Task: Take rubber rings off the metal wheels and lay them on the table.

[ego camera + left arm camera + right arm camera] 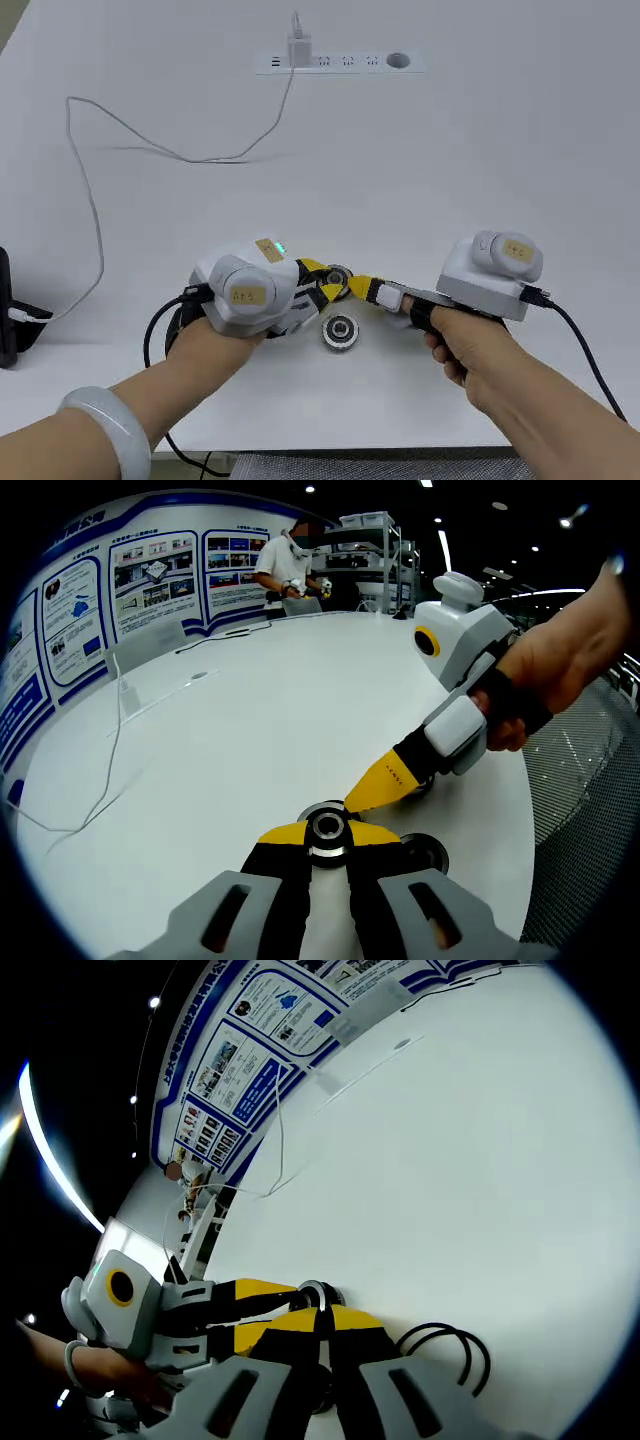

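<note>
White table (pixel 450 150) lies under us, our left gripper (pixel 328 832) clamps a metal wheel (pixel 328 827), our right gripper (pixel 357 287) is pinched tight at its edge, so we think next we must pull the rubber ring (pixel 310 811) off and lay it down.

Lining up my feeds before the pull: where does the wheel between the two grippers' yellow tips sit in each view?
Head view: the wheel is just below centre, between the yellow tips.
Left gripper view: bottom centre, between that gripper's own jaws.
Right gripper view: low, just left of centre, at its own jaws' tips.
Shared landmark: the white cable trailing across the table.
</note>
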